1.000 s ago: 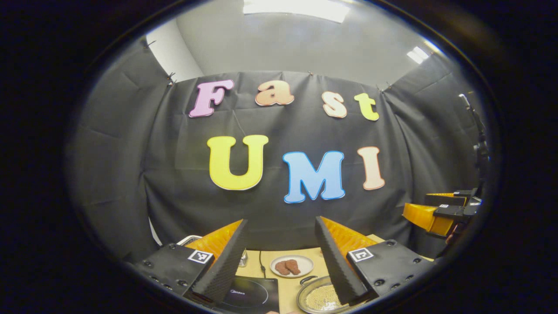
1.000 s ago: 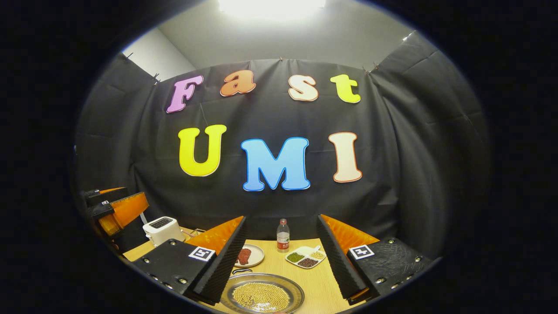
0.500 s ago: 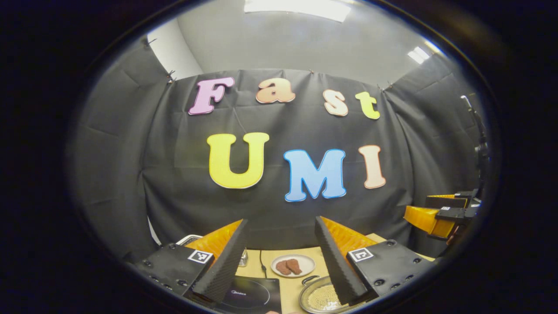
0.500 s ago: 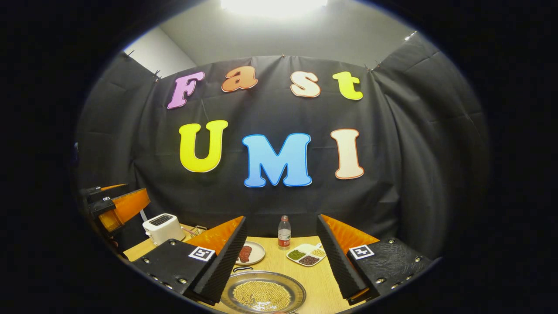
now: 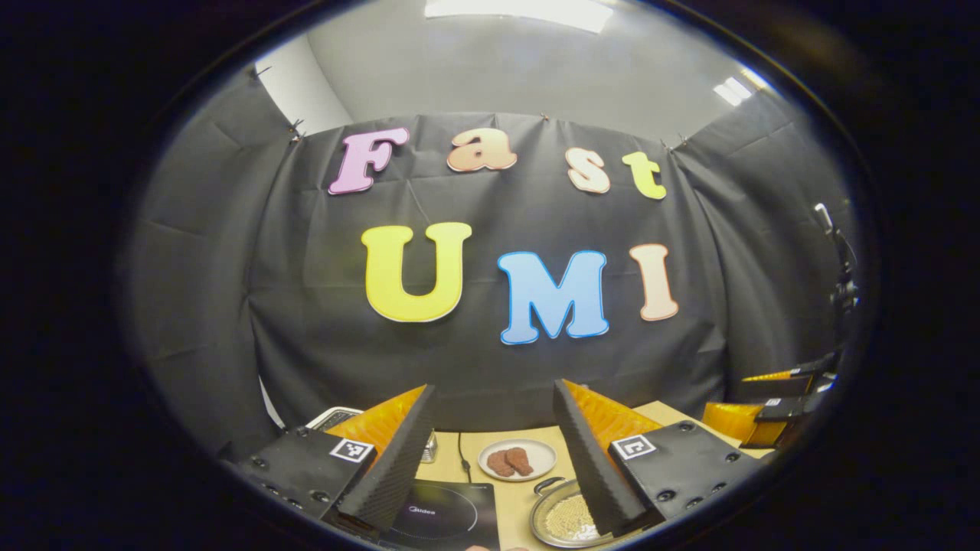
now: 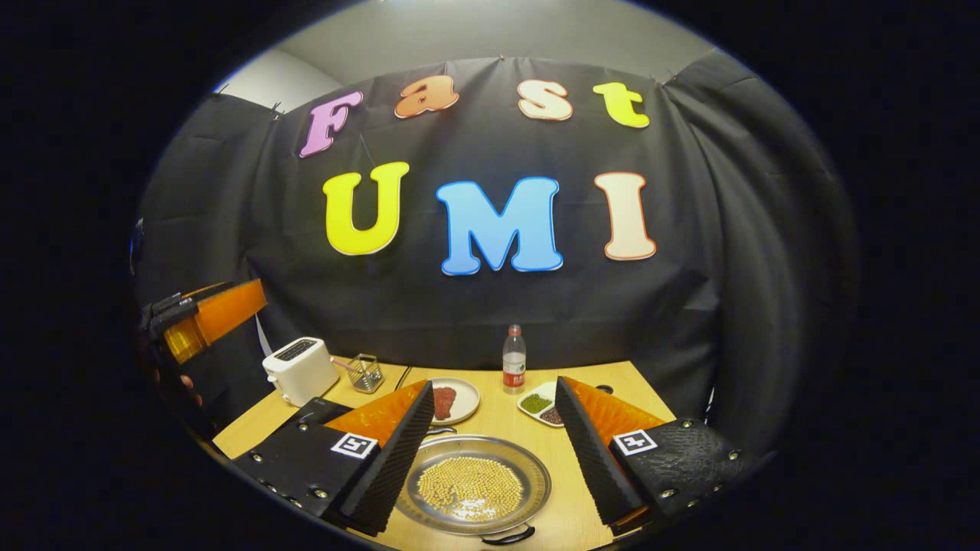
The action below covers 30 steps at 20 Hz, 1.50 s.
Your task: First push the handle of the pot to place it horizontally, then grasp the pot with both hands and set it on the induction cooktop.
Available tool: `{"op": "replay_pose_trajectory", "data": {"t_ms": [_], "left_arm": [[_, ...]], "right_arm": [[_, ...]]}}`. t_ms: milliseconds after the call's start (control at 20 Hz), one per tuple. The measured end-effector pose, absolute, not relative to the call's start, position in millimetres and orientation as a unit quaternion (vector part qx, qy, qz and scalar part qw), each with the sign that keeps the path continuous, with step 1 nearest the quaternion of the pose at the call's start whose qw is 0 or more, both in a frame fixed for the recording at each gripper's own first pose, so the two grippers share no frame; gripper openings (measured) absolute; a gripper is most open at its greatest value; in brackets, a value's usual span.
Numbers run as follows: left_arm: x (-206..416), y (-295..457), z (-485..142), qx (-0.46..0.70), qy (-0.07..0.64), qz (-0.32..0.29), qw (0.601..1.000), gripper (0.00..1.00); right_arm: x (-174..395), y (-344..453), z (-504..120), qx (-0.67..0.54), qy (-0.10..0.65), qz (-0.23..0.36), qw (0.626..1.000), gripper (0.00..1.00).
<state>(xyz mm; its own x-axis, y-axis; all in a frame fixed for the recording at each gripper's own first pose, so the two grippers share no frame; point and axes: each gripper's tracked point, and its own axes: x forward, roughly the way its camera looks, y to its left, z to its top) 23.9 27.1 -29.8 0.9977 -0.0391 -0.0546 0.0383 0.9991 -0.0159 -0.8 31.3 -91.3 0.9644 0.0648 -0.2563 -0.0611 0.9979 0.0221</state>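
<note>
pot [image 6: 475,485] w/ yellow beans, plate [image 6: 453,401] w/ meat

Worktop [image 6: 582,501] — pale wood, set against the booth's black cloth wall. On it: shallow metal pot [image 6: 473,485] of small yellow beans, handles front and back; plate of red meat [image 6: 453,400]; divided dish of beans [image 6: 538,405]; upright bottle [image 6: 514,360]; white toaster [image 6: 299,370]; small wire basket [image 6: 367,372]. Left of the pot — black induction cooktop [image 5: 452,514], its cord running back.
</note>
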Motion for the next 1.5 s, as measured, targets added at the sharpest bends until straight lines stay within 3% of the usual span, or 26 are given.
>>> {"op": "replay_pose_trajectory", "data": {"t_ms": [150, 250, 400, 450, 500, 650, 700, 850, 900, 950, 1500], "left_arm": [[23.9, 26.8, -37.4, -0.008, 0.034, -0.020, 0.999, 0.95], [24.3, 26.6, -43.4, -0.009, 0.039, -0.020, 0.999, 0.95], [27.9, 25.4, -49.8, -0.010, 0.046, -0.021, 0.999, 0.96], [27.6, 25.4, -51.5, -0.010, 0.048, -0.021, 0.999, 0.97], [28.1, 25.3, -53.5, -0.010, 0.050, -0.020, 0.999, 0.95], [27.8, 27.4, -59.3, -0.010, 0.055, -0.017, 0.998, 0.95], [27.9, 28.1, -60.0, -0.009, 0.057, -0.016, 0.998, 0.95], [25.2, 31.9, -64.7, -0.008, 0.062, -0.011, 0.998, 0.97], [25.4, 33.5, -64.7, -0.007, 0.062, -0.009, 0.998, 0.97], [24.6, 35.1, -66.3, -0.006, 0.063, -0.007, 0.998, 0.95], [14.9, 37.7, -70.3, 0.000, 0.071, 0.001, 0.997, 0.97]], "right_arm": [[-11.0, 36.9, -126.3, 0.006, 0.178, 0.047, 0.983, 0.95], [-17.2, 39.4, -150.4, -0.004, 0.211, 0.055, 0.976, 0.87], [-25.2, 41.4, -184.3, -0.003, 0.256, 0.061, 0.965, 0.65], [-30.9, 40.9, -194.9, -0.003, 0.272, 0.060, 0.960, 0.62], [-33.4, 42.1, -205.1, -0.003, 0.288, 0.063, 0.956, 0.49], [-46.7, 44.7, -240.7, 0.003, 0.344, 0.074, 0.936, 0.40], [-51.7, 48.6, -251.9, 0.016, 0.361, 0.084, 0.928, 0.14], [-70.6, 59.1, -282.8, 0.043, 0.416, 0.104, 0.902, 0.14], [-71.2, 57.5, -292.0, 0.045, 0.429, 0.106, 0.896, 0.00], [-80.4, 59.5, -288.3, 0.055, 0.440, 0.118, 0.888, 0.05], [-113.4, 63.6, -346.6, 0.034, 0.527, 0.125, 0.840, 0.06]]}}
